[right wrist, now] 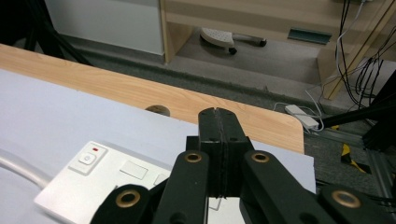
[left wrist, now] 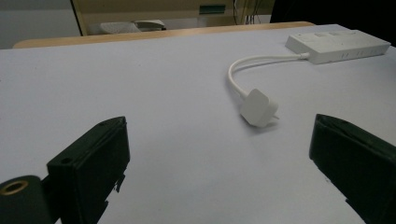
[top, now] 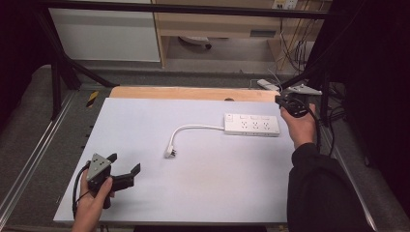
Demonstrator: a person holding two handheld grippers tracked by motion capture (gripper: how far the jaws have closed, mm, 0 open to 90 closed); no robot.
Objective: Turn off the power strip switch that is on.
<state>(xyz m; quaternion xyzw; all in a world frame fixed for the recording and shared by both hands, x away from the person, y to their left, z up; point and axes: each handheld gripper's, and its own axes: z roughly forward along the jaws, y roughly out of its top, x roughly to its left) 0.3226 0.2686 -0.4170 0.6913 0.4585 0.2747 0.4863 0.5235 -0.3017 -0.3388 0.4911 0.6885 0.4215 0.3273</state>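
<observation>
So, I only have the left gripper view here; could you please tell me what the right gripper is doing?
Observer: The right gripper hangs above the power strip's right end, jaws shut on nothing.
Operator: Thanks. Does the strip have a switch?
Observer: Yes, a switch with a small red mark sits at the cable end.
Operator: And what lies beyond the table?
Observer: A second white power strip lies on the floor past the wooden edge.

Power strip (right wrist: 107, 179) partly behind claw (right wrist: 218, 122)
</observation>
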